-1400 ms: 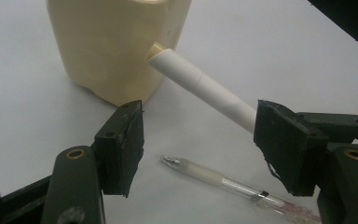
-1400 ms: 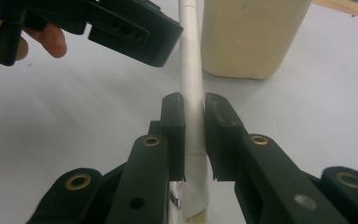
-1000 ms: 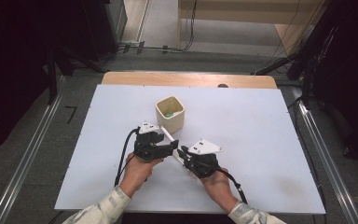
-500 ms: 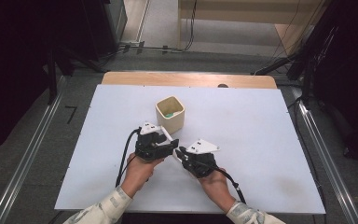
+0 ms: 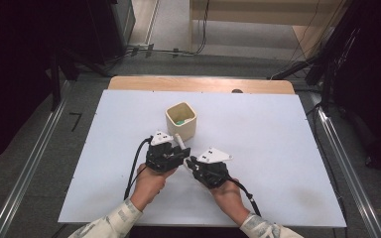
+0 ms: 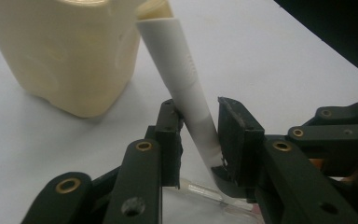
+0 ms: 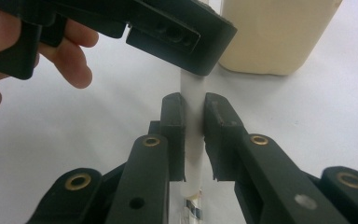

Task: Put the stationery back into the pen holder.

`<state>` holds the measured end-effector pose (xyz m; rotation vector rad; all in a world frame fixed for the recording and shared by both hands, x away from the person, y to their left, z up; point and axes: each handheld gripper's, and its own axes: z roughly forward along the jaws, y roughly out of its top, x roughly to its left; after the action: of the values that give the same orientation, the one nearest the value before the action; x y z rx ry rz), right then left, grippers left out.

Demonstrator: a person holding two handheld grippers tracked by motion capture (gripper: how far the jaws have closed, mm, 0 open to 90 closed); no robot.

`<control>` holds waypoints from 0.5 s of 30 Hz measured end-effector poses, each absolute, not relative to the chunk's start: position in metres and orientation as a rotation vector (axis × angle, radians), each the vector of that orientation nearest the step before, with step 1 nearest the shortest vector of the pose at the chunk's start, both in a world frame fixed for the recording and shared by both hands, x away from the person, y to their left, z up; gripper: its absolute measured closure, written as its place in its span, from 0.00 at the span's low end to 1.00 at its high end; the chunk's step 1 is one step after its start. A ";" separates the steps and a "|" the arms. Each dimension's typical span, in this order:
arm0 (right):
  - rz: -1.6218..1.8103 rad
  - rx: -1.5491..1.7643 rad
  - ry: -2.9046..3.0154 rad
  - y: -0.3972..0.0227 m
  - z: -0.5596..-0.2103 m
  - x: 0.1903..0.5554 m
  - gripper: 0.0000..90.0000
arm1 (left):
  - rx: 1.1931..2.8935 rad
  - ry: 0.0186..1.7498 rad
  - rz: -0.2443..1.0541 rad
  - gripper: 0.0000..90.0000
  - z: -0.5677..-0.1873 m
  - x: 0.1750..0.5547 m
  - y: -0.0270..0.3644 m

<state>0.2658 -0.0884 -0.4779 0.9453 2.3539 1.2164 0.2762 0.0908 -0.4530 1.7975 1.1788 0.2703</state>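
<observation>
A white pen (image 6: 182, 70) slants up toward a cream square cup (image 5: 181, 120) in the middle of the white table (image 5: 278, 129). My left gripper (image 6: 199, 116) has just been closing its jaws, and its pads now press the pen's white shaft from both sides. My right gripper (image 7: 194, 107) is shut on the same pen (image 7: 193, 84), lower down, where a clear section starts. In the high view the left gripper (image 5: 184, 152) and right gripper (image 5: 191, 162) meet tip to tip just in front of the cup. Something green lies inside the cup.
The cup (image 6: 70, 51) stands close behind the pen's upper end. In the right gripper view the left gripper's body (image 7: 168, 32) and the fingers of the hand (image 7: 70, 65) crowd the space above my jaws. A wooden strip (image 5: 198, 84) runs along the far edge.
Both hands have kept their places in front of the cup. The left gripper's jaws have drawn in around the pen.
</observation>
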 end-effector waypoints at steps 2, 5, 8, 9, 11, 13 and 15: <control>1.215 0.948 2.354 -0.089 -0.478 0.266 0.85 | 1.797 1.172 0.261 0.82 -0.453 0.276 0.090; 1.217 0.950 2.355 -0.089 -0.478 0.267 0.85 | 1.788 1.164 0.245 0.85 -0.453 0.275 0.090; 1.221 0.950 2.353 -0.089 -0.478 0.267 0.85 | 1.782 1.154 0.237 0.87 -0.452 0.274 0.089; 1.224 0.953 2.350 -0.089 -0.478 0.267 0.85 | 1.780 1.153 0.237 0.87 -0.451 0.274 0.089; 1.227 0.954 2.346 -0.090 -0.477 0.267 0.85 | 1.768 1.152 0.228 0.88 -0.451 0.274 0.089; 1.231 0.952 2.344 -0.090 -0.476 0.266 0.85 | 1.769 1.151 0.229 0.88 -0.450 0.274 0.090; 1.240 0.947 2.340 -0.090 -0.476 0.266 0.84 | 1.765 1.146 0.236 0.88 -0.450 0.273 0.090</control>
<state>0.2663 -0.0902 -0.4763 0.9471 2.3400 1.2397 0.2734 0.0899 -0.4496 1.7654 1.1462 0.2364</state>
